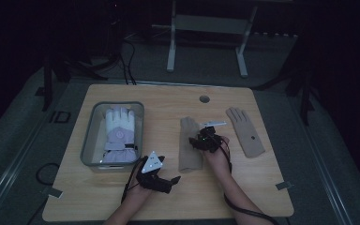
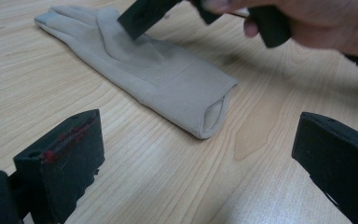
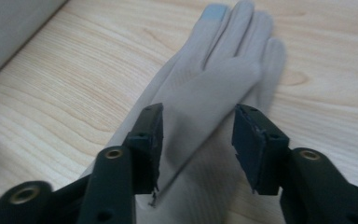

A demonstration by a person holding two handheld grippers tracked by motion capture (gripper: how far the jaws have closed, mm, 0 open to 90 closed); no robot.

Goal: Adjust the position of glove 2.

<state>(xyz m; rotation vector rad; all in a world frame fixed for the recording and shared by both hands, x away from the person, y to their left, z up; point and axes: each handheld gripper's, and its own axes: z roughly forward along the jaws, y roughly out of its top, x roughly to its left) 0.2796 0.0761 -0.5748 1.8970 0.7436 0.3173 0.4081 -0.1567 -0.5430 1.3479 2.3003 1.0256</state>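
Observation:
A beige knit glove (image 1: 190, 146) lies flat in the middle of the table, fingers away from me and its cuff opening (image 2: 214, 114) toward my left gripper. My right gripper (image 1: 198, 140) hovers over its palm, open, with the jaws to either side of the thumb fold (image 3: 214, 88); I cannot tell whether they touch the fabric. My left gripper (image 1: 172, 180) sits low near the table's front, to the left of the cuff, wide open (image 2: 198, 163) and holding nothing. A second beige glove (image 1: 246, 132) lies palm up to the right.
A clear plastic bin (image 1: 88, 140) at the table's left holds a thick white and lavender glove (image 1: 118, 133). The table has a cable hole (image 1: 204, 99) near its far edge. A desk frame (image 1: 206, 37) stands on the floor beyond.

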